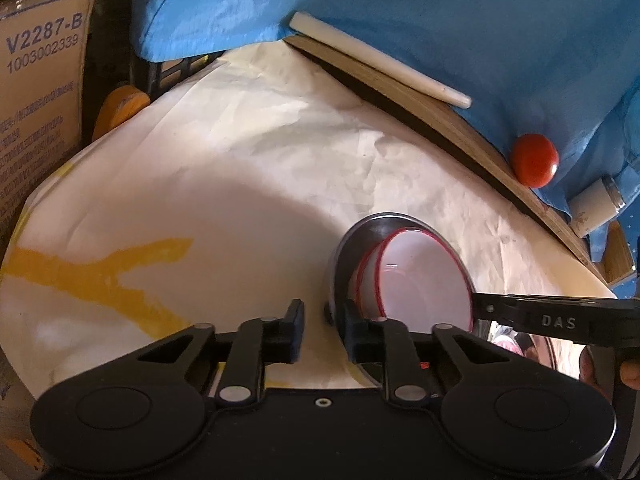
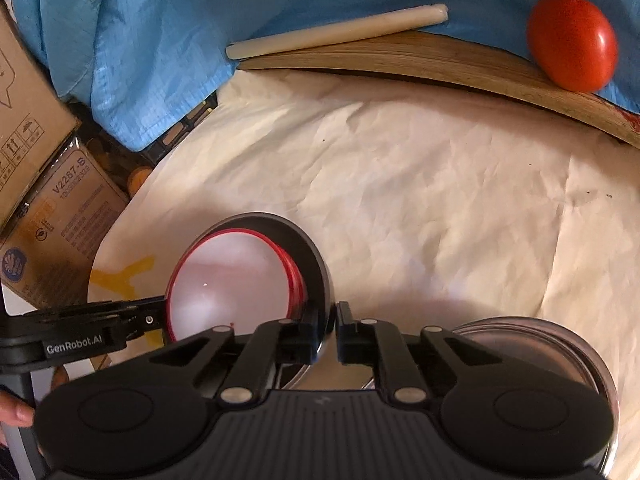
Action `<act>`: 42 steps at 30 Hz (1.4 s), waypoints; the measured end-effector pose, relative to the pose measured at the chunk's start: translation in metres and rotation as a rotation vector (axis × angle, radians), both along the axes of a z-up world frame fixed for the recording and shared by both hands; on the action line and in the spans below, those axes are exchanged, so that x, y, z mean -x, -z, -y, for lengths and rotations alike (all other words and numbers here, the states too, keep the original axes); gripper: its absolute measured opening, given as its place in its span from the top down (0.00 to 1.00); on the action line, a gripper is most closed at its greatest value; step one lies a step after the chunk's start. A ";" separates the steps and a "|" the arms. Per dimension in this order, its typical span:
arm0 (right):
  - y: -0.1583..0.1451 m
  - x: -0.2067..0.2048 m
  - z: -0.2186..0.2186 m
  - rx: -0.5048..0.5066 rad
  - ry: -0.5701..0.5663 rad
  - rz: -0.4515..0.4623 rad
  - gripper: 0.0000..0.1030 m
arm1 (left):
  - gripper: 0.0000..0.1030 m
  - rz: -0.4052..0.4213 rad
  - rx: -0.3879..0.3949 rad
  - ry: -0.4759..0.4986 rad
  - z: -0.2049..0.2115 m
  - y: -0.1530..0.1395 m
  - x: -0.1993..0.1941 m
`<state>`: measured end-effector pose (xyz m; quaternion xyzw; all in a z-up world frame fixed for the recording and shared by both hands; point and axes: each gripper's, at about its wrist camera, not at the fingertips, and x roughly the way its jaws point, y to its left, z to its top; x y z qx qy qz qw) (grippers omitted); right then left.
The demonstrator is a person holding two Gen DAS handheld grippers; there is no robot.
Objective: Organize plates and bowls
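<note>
A steel bowl (image 1: 360,236) (image 2: 308,248) sits on the white paper with two red-rimmed white bowls (image 1: 424,280) (image 2: 232,280) nested in it. My left gripper (image 1: 323,316) is shut on the steel bowl's near rim, one finger inside and one outside. In the right wrist view it reaches in from the left to that stack's edge. My right gripper (image 2: 328,332) is shut on the steel rim at the opposite side. Its black arm comes in from the right in the left wrist view. A second steel dish (image 2: 552,344) lies at my right gripper's lower right.
Crumpled white paper (image 2: 420,184) with a yellow mark (image 1: 100,276) covers the table. A wooden board (image 2: 400,60), a white stick (image 2: 340,30), a red tomato (image 2: 572,48) and blue cloth (image 1: 400,8) line the far edge. Cardboard boxes (image 1: 36,100) stand left. A hand (image 2: 14,414) shows low left.
</note>
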<state>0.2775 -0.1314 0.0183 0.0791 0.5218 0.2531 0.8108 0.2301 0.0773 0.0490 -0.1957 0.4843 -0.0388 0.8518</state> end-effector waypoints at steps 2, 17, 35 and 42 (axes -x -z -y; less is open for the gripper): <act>0.001 0.000 0.002 -0.016 0.021 -0.013 0.91 | 0.88 0.007 -0.015 0.009 0.004 -0.001 0.000; 0.006 -0.001 0.011 -0.078 0.066 -0.073 0.91 | 0.90 -0.014 -0.002 -0.030 0.004 -0.004 0.002; -0.017 0.009 0.031 -0.088 0.084 -0.021 0.91 | 0.91 0.042 0.036 -0.030 0.013 -0.022 0.008; -0.026 0.019 0.054 -0.084 0.121 0.002 0.91 | 0.91 0.057 0.068 -0.010 0.030 -0.026 0.008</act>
